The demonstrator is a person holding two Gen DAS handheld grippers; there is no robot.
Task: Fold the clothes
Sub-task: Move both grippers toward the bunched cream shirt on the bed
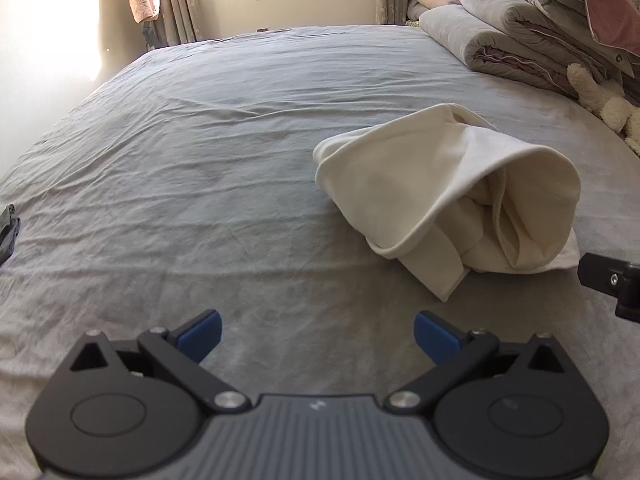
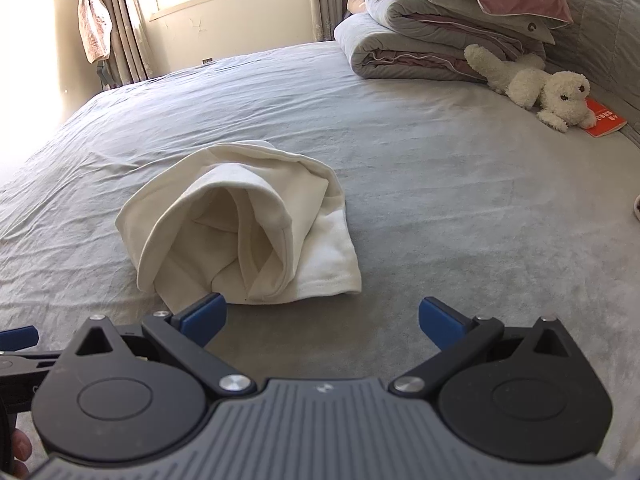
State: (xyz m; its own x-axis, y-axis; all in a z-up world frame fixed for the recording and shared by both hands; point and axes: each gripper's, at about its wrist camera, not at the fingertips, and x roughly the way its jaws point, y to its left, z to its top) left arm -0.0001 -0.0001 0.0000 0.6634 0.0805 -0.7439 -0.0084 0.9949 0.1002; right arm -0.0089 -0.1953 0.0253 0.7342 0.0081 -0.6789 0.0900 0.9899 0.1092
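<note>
1. Sunlit from a window at its far edge, the grey bed [image 2: 460, 208] carries a stack of folded quilts [image 2: 432, 36], a plush dog [image 2: 552, 88] and an orange booklet [image 2: 606, 122] toward its far right corner.
2. A white garment [image 2: 244, 224] lies in a loose bundle near the middle of the bed, closer to the near edge, with a flat layer underneath and an upper layer arched over it like a hood.
3. Its long axis runs from the near edge toward the far edge, slightly slanted; the open, tunnel-like mouth faces the near edge, toward both cameras.
4. The left gripper [image 1: 318, 334] hovers over bare sheet, fingers spread wide and holding nothing, the garment to its right.
5. The right gripper [image 2: 322, 322] is likewise spread and empty, its left finger [image 2: 202, 318] just short of the garment's near hem.
6. By my judgement this fits either a fold partway made or a bundle just released; the bulging upper layer suggests it is not yet flat, though the pictures do not settle which.
</note>
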